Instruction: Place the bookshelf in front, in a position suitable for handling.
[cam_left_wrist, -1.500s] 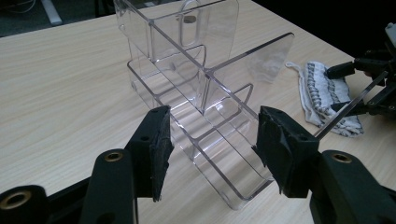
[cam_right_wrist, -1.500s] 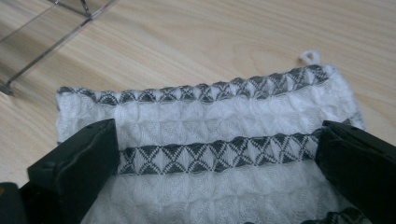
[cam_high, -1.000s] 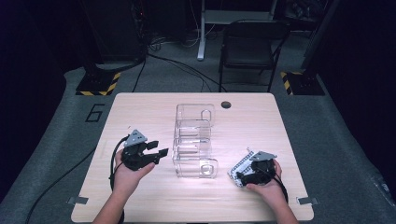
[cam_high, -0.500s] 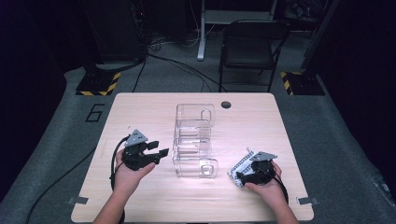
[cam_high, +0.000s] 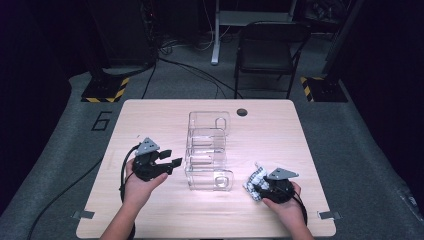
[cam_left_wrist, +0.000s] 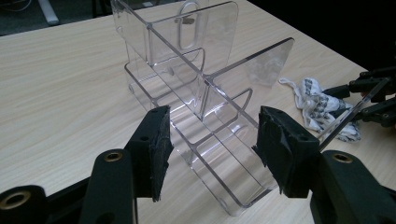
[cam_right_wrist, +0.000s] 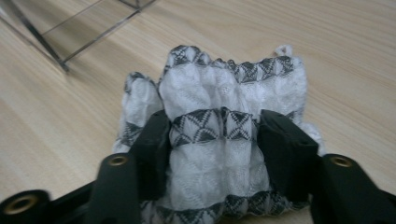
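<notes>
On floor left of table (cam_high: 150, 120): painted "6" (cam_high: 101, 121); cloth (cam_right_wrist: 219, 140) unlabelled.

Left gripper (cam_high: 172, 158) held low over the table in the left hand (cam_high: 139, 181), jaws spread wide with nothing between. Right gripper (cam_high: 254, 187) gripped by the right hand (cam_high: 286, 200), jaws just closing, pads pressed onto bunched cloth (cam_right_wrist: 219, 154).

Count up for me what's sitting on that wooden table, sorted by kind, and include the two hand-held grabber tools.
Clear plastic organizer: 1
Bunched white cloth with dark pattern: 1
Hand-held grippers: 2, the left gripper with jaws apart and nothing between them, and the right gripper, whose jaws have just been closing and now squeeze the cloth
Total: 4
</notes>
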